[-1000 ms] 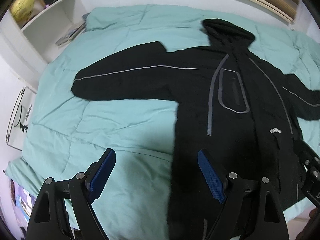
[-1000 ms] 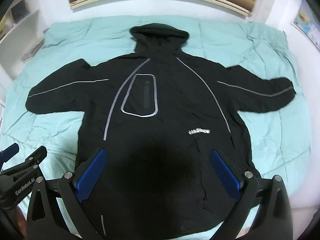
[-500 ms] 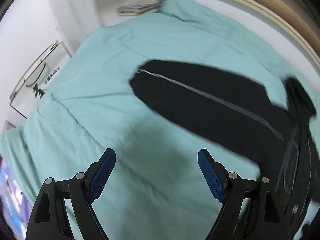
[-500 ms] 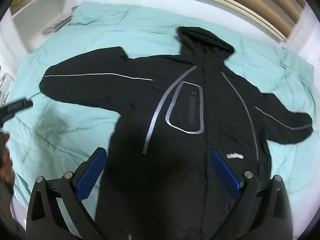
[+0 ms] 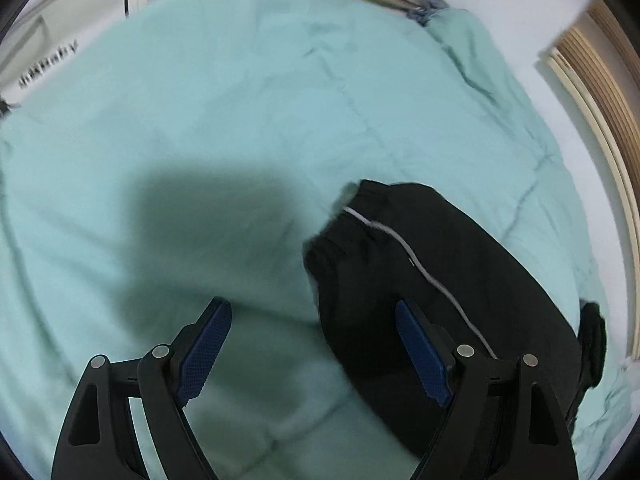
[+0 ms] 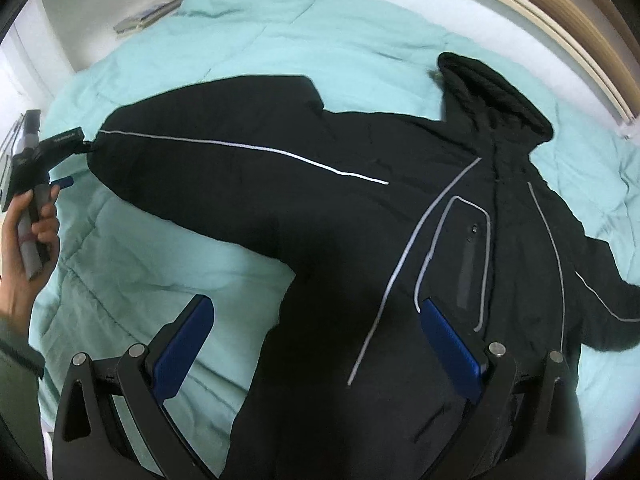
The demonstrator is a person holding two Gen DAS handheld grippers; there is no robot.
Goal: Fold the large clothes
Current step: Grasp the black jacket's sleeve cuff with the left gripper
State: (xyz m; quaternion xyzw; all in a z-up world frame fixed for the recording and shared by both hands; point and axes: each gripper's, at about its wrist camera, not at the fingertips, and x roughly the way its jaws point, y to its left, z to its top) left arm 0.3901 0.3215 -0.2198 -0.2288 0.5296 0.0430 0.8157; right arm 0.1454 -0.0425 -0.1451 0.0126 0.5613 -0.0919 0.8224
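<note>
A black hooded jacket [image 6: 360, 208] with grey reflective stripes lies spread flat, front up, on a mint-green quilt [image 6: 140, 264]. Its left sleeve [image 6: 208, 160] stretches out to the left. In the left wrist view the sleeve's cuff [image 5: 352, 220] lies just ahead of my left gripper [image 5: 312, 344], which is open and empty above the quilt; its right finger hangs over the sleeve. In the right wrist view the left gripper [image 6: 60, 148] is held in a hand at the cuff. My right gripper [image 6: 316, 344] is open and empty above the jacket's body near the armpit.
The quilt [image 5: 200, 100] covers the whole bed. A wooden headboard [image 6: 560, 12] runs along the far edge. White shelves with books [image 6: 140, 20] stand at the far left corner. A white wall is beyond.
My left gripper has swung left along the sleeve to its cuff and come lower. My right gripper has shifted left from the jacket's middle toward the left armpit.
</note>
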